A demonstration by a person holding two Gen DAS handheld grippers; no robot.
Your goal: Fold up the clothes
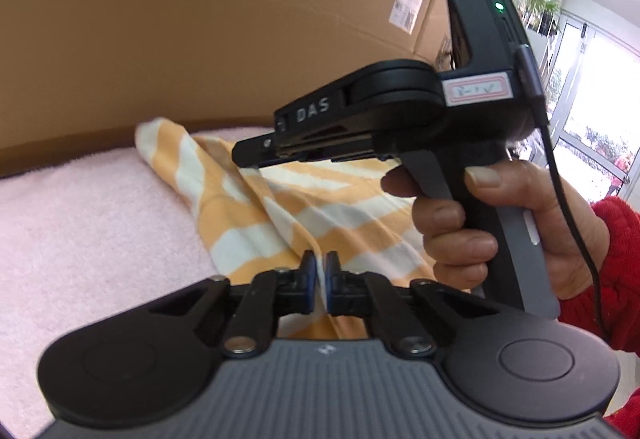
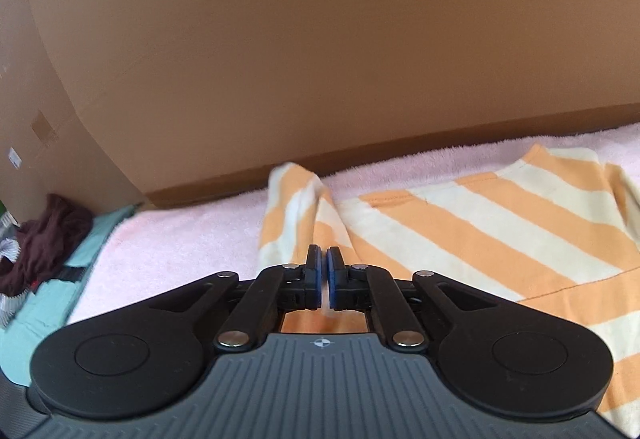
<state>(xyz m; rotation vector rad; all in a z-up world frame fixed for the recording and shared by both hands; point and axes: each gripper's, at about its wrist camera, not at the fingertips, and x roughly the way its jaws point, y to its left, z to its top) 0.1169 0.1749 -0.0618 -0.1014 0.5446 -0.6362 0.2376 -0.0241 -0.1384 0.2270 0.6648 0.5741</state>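
An orange and cream striped shirt [image 2: 480, 235] lies on a pink towel [image 2: 180, 239]; it also shows in the left wrist view [image 1: 280, 207]. My left gripper [image 1: 319, 271] is shut on a fold of the shirt's fabric and holds it raised. My right gripper [image 2: 324, 267] is shut on the shirt's edge near a sleeve [image 2: 292, 199]. The right gripper's body [image 1: 400, 107], held in a hand, crosses the left wrist view above the shirt.
A large cardboard box [image 2: 320, 59] stands along the far edge of the towel. A dark maroon garment [image 2: 48, 239] lies on a teal surface [image 2: 60, 287] at the left. A bright glass door [image 1: 592, 127] is at the right.
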